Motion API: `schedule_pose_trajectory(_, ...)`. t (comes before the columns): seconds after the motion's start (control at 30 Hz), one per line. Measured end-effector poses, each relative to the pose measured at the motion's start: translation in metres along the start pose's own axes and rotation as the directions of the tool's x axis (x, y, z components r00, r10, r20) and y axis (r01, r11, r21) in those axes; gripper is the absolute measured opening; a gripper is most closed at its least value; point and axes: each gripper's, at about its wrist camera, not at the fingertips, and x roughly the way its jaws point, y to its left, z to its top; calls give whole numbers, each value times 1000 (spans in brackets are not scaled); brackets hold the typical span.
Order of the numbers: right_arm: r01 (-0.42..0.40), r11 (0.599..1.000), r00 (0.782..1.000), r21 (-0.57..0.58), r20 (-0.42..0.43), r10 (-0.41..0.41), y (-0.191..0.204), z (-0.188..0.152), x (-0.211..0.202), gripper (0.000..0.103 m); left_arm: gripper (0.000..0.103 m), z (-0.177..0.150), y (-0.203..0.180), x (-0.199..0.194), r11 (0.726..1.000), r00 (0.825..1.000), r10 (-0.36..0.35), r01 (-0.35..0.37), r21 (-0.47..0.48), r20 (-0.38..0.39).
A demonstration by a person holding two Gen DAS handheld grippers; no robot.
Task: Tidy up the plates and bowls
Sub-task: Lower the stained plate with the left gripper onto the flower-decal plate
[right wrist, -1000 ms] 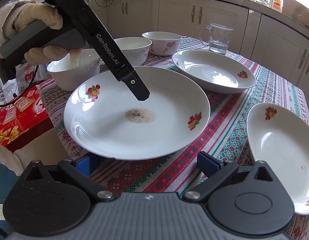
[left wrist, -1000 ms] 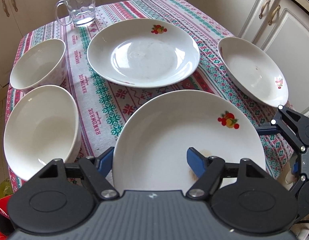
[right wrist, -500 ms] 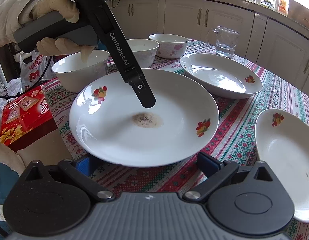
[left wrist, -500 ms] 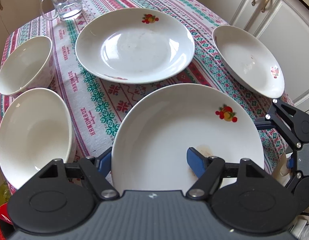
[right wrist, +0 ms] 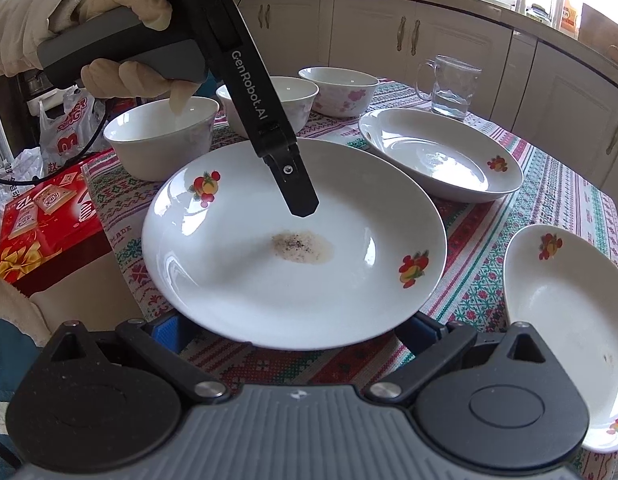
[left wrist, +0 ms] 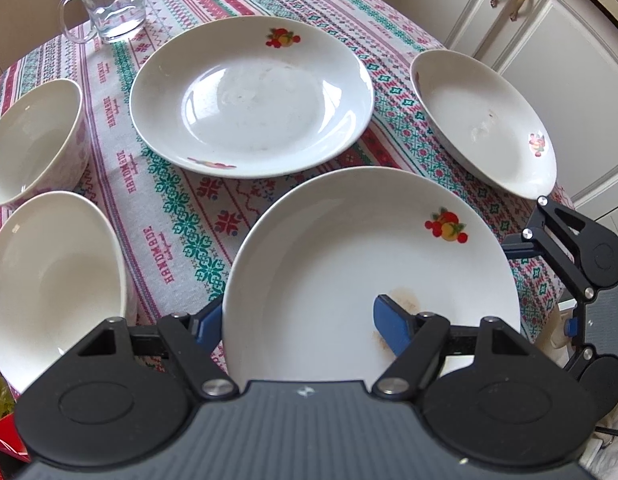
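Observation:
My left gripper (left wrist: 299, 322) is shut on the near rim of a white fruit-print plate (left wrist: 373, 264), one finger above and one below, and holds it above the table. In the right wrist view the same plate (right wrist: 293, 244) has a brown stain at its middle, with the left gripper's finger (right wrist: 297, 196) on it. My right gripper (right wrist: 297, 330) is open, its fingers spread under the plate's near edge. A second plate (left wrist: 249, 100) lies behind, a third plate (left wrist: 485, 120) at the right. Three white bowls (right wrist: 161, 136) (right wrist: 293, 98) (right wrist: 341, 88) stand at the left.
A glass mug (left wrist: 109, 4) with a little water stands at the far edge of the patterned tablecloth (left wrist: 177, 216). A red gift box (right wrist: 41, 220) and plastic bags lie beside the table at the left. Cream cabinets (right wrist: 429, 36) run behind.
The held plate has risen and tilted, carried toward the middle plate. The left wrist view has moved closer to the table. My right gripper stays open under the plate's edge.

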Motion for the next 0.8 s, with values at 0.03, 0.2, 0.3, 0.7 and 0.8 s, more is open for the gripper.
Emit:
schedule_pose_trajectory(0.03,-2,1000,1000,4,-1,2,-1,0,0,103,76,0,-1,0,1000,1000,2,-2,4,2)
schedule_pose_trajectory(0.2,-12,1000,1000,19,2,12,-3,0,1,103,76,1,-1,1,1000,1000,7,-7,13,-2)
schedule_pose_trajectory(0.3,-9,1000,1000,20,-2,9,-2,0,1,103,76,1,-1,0,1000,1000,2,-2,15,-2)
schedule_pose_trajectory(0.7,-17,1000,1000,21,-20,18,-7,5,0,103,76,2,0,-4,1000,1000,-13,13,4,10)
schedule_pose_trajectory(0.8,-26,999,999,27,-24,26,-10,7,-1,103,76,1,-1,-6,1000,1000,-12,12,4,18)
